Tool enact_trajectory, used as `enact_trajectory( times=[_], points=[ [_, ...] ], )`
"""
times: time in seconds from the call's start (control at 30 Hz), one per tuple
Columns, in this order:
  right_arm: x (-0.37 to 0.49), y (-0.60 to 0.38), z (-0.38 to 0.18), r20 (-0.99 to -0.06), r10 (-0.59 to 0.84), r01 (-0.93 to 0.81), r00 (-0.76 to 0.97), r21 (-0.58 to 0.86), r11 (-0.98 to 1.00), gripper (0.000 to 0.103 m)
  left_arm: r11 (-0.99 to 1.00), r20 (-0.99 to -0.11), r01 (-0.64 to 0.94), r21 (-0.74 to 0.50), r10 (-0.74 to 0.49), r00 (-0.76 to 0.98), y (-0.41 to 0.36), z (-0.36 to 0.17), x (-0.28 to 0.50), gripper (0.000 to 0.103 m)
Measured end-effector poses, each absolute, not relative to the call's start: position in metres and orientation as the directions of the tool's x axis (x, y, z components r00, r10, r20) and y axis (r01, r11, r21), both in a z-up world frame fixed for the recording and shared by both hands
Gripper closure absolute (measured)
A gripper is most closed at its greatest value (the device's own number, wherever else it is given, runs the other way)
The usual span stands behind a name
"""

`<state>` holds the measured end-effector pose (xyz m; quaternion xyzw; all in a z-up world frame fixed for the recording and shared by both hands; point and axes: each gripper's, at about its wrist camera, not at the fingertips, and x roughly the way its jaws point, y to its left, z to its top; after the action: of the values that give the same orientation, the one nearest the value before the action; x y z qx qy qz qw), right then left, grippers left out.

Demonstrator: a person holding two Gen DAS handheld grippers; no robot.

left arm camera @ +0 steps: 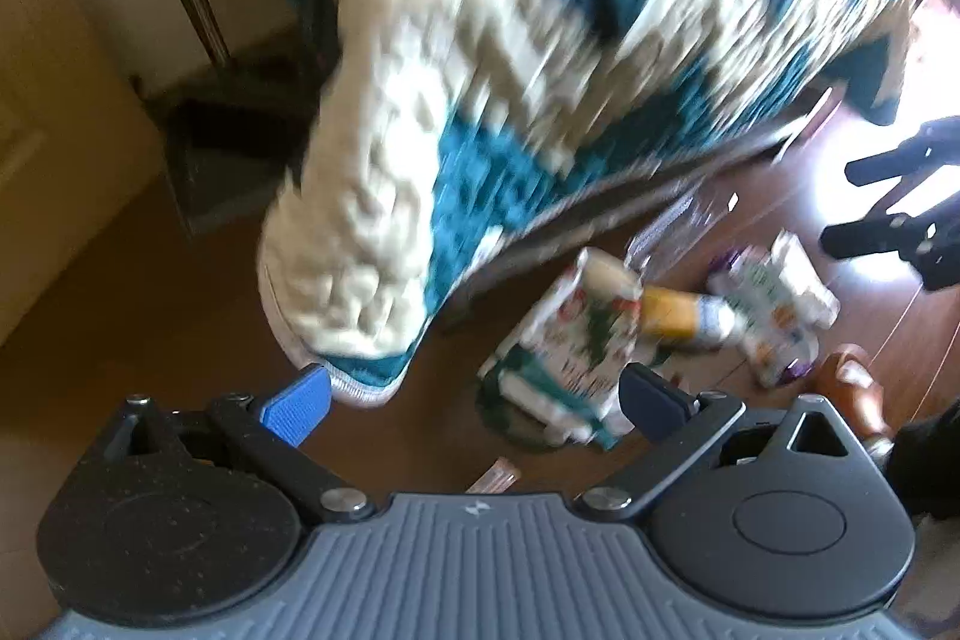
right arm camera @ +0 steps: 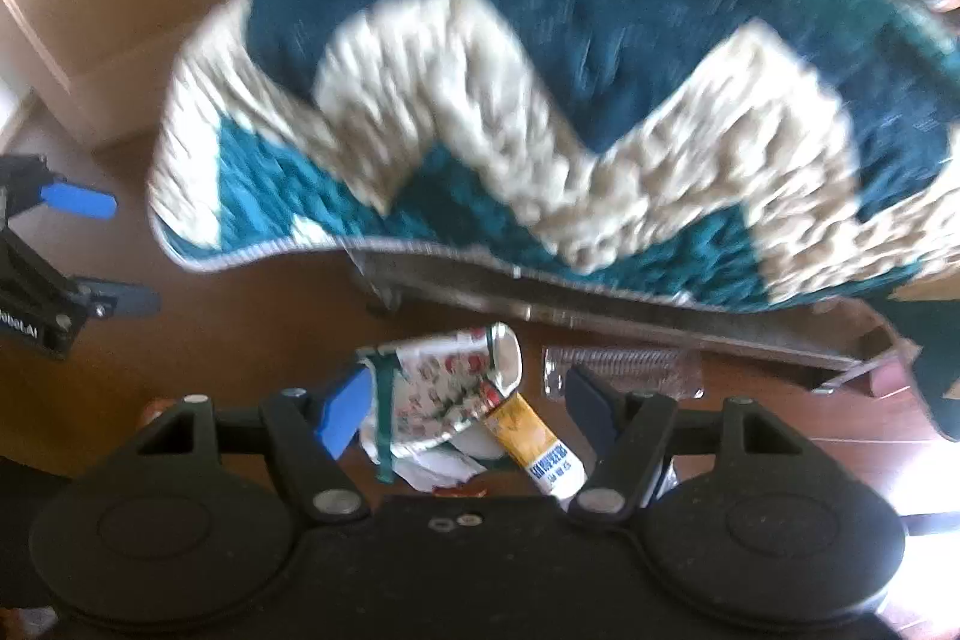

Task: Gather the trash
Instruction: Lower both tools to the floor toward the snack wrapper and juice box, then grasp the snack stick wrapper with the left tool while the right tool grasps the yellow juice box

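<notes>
Teal and cream quilting drapes the sofa (right arm camera: 540, 112) across the far half of both views, and the trash lies on the brown wooden floor (right arm camera: 240, 304) just in front of its lower edge. From left to right in the right wrist view: the left gripper (right arm camera: 102, 244) hangs wide open and empty, well left of the pile; then the floral printed wrapper (right arm camera: 444, 388), crumpled; then the yellow and white tube (right arm camera: 540, 448) leaning against it; then the clear ribbed plastic tray (right arm camera: 624, 364) nearest the sofa. The right gripper (right arm camera: 474, 406) is spread wide above the wrapper and tube, holding nothing.

To do the pickup well, the person would likely lower the right gripper so its fingers straddle one piece only, probably the wrapper, and close on a bunched fold rather than a flat face; motion blur suggests settling first.

Count, as far as blur allows: one tube, one clear tray, and two printed wrappers, the second (left arm camera: 774, 316) showing only in the left wrist view, right of the tube.
</notes>
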<state>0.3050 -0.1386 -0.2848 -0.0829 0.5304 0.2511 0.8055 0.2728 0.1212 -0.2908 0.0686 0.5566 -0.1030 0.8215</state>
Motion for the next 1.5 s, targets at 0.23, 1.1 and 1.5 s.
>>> enact_trajectory(
  times=[0.23,1.1,1.5],
  points=[
    [0.332,-0.13,-0.373,-0.958,0.215,-0.538,0.189,0.082,0.839,0.032,0.942,-0.973,0.335,-0.005,-0.081,0.216,0.132,-0.391,0.275,0.0],
    [0.341,-0.107,-0.525,-0.998,0.041,-0.864,0.045,-0.019,0.503,0.035,0.815,-1.0,0.579,-0.03,-0.029,-0.011,0.123,-0.573,0.237,0.048],
    [0.332,-0.085,-0.544,-0.995,0.005,-0.879,0.096,-0.083,0.469,0.062,0.818,-0.998,0.575,-0.012,-0.048,0.047,0.126,-0.567,0.237,0.077]
  ],
)
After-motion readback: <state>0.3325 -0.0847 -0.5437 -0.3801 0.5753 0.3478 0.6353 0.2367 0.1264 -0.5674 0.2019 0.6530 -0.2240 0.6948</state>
